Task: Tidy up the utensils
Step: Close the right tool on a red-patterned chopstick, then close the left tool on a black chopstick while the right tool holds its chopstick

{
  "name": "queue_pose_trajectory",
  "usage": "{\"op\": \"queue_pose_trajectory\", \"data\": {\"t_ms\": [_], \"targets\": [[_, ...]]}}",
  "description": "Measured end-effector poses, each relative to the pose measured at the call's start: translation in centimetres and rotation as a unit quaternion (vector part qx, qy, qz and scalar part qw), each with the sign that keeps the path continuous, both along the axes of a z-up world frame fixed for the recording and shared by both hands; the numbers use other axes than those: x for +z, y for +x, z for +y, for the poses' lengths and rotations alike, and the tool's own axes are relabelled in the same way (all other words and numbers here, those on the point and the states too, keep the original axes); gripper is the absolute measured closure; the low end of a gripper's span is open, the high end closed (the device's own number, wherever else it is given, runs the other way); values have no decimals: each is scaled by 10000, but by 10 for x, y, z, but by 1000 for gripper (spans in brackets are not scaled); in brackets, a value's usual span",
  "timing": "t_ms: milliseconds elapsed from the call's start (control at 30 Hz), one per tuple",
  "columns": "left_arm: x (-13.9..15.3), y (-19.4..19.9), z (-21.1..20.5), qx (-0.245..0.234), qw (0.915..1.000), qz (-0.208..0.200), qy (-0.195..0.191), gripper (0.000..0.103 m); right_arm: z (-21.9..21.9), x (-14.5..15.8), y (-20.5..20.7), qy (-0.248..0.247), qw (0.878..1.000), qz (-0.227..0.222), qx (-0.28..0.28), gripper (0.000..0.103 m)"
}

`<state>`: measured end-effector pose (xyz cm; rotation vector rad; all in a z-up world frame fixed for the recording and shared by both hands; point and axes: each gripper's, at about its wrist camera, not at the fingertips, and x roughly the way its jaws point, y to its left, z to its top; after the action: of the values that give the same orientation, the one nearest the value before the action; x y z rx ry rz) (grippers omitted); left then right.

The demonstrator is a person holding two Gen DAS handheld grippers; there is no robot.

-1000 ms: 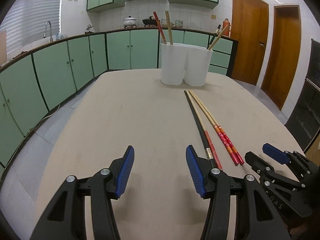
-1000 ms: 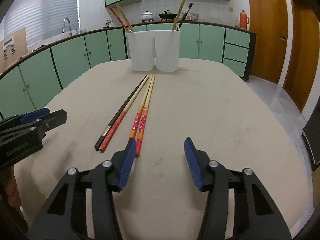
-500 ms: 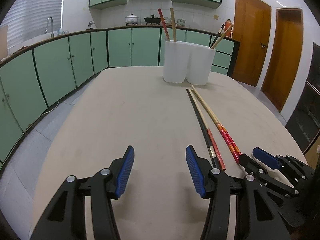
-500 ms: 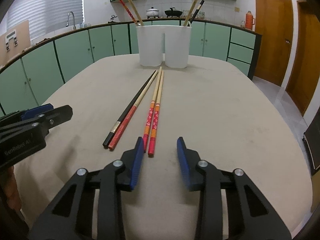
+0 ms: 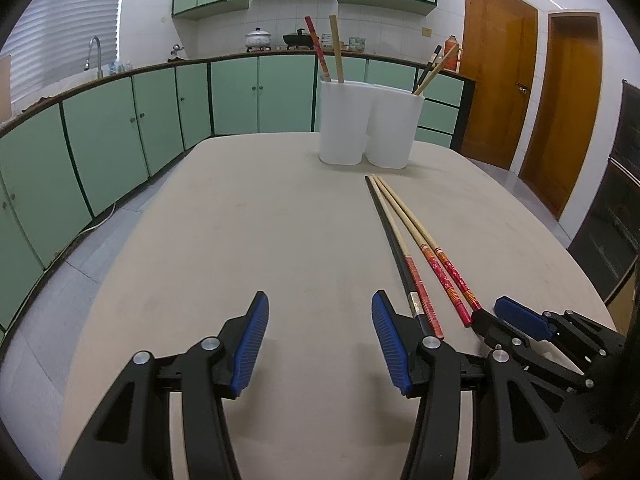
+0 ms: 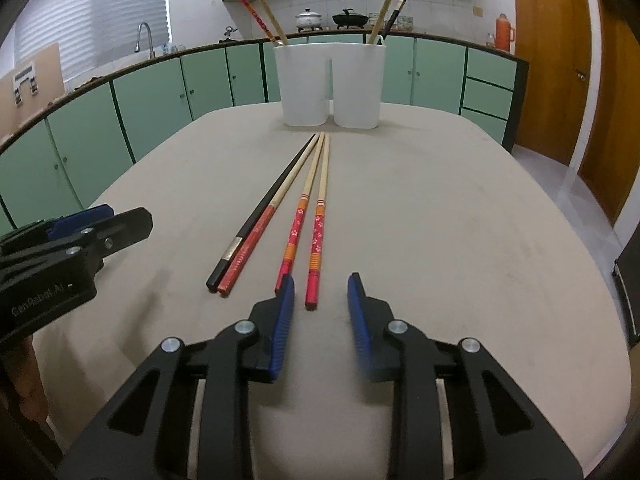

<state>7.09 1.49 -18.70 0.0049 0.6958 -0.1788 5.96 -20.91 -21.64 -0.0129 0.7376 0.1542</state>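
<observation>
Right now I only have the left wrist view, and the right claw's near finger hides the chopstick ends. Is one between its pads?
Observer: Yes. In the right wrist view, the right claw straddles the butt end of the rightmost flowered chopstick.
Operator: Gripped?
Observer: Not yet. The jaws have just been closing, but there is a gap between the stick and the pads on both sides.
Operator: Will it catch the second flowered one too?
Observer: Probably not. The neighbouring chopstick ends just outside the left pad, its tip partly hidden behind it.
</observation>
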Motion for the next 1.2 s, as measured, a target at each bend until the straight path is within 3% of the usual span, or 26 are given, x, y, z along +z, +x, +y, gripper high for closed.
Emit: {"op": "queue_pose_trajectory", "data": {"t_ms": [100,700,1100,1200], "targets": [[0,-1,-1,-21,10000,8,-24,50,-1,-1,2,-28,10000,8,-22,98],[-14,-4,-41,-470,9984,327,6,50,-51,12,2,270,9974,-222,-629,98],[-21,1,-47,-332,9984,441,97,53,-52,14,-3,338,9972,-308,-591,98],[-21,3,-46,-267,9987,433,87,62,-50,17,-4,357,9971,-366,-561,98]]}}
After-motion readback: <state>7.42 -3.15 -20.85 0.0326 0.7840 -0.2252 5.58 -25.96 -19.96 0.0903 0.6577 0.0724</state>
